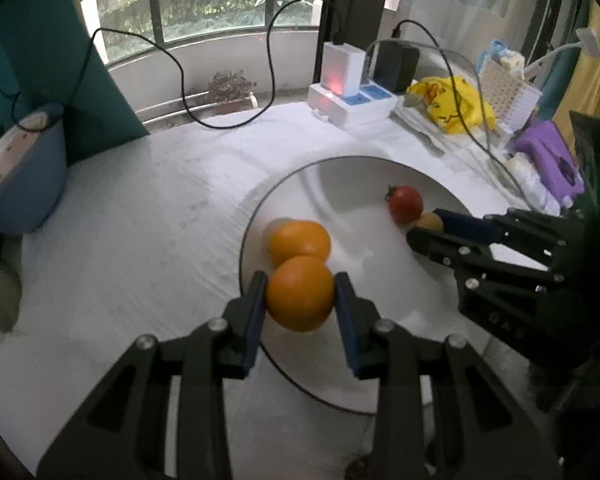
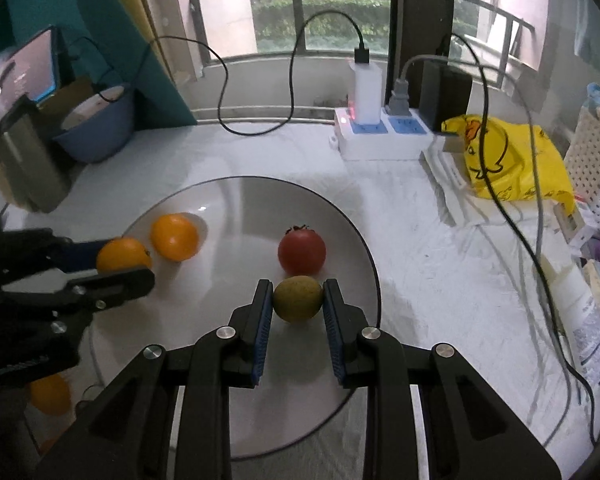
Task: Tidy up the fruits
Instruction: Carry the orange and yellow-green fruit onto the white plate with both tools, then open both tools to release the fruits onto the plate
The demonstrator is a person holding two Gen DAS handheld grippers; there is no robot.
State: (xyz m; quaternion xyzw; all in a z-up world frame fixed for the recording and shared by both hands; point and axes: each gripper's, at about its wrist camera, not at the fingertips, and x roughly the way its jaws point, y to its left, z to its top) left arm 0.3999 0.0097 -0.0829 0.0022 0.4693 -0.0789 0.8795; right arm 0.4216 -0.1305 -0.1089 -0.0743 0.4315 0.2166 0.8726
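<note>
A round white plate (image 1: 380,280) (image 2: 228,208) lies on the white cloth. My left gripper (image 1: 300,296) is shut on an orange (image 1: 300,294), held over the plate's left part; it also shows in the right wrist view (image 2: 122,256). A second orange (image 1: 300,240) (image 2: 175,237) rests on the plate just beyond. My right gripper (image 2: 298,300) is shut on a small yellow-green fruit (image 2: 298,298) (image 1: 430,222) over the plate, next to a red tomato (image 2: 302,252) (image 1: 405,203).
A white power strip (image 1: 352,104) (image 2: 380,136) with plugs and cables stands at the back. A yellow bag (image 1: 452,104) (image 2: 508,160), a white basket (image 2: 592,168) and purple cloth (image 1: 548,160) crowd the right. A blue bowl (image 1: 24,168) (image 2: 96,128) sits left. Another orange (image 2: 50,394) lies off the plate.
</note>
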